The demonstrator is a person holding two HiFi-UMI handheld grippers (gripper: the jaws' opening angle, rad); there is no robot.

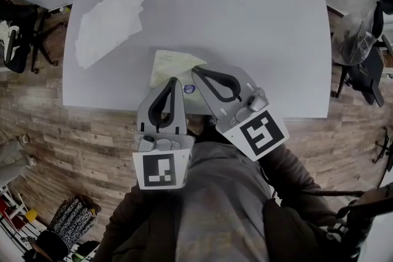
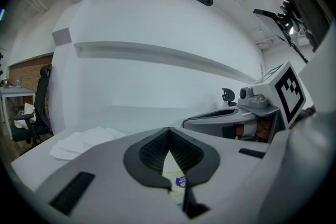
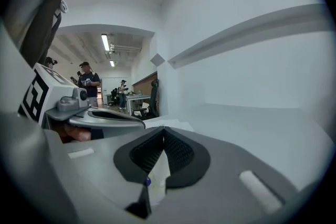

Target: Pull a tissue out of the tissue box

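A pale yellow tissue box (image 1: 164, 65) with a blue sticker lies near the front edge of the white table (image 1: 245, 21). Both grippers point at it side by side. My right gripper (image 1: 194, 69) hangs over the box's right end, jaws closed tip to tip. In the right gripper view (image 3: 163, 131) a whitish tissue (image 3: 160, 165) shows between its pads. My left gripper (image 1: 176, 80) is over the box's near side, jaws together. Through the left gripper's jaw gap (image 2: 168, 134) I see the box (image 2: 176, 178); whether the jaws touch it is hidden.
A loose heap of pulled tissues (image 1: 107, 24) lies at the table's far left. Office chairs stand off the table's left (image 1: 24, 34) and right (image 1: 359, 52) corners. People (image 3: 88, 84) stand far back in the room.
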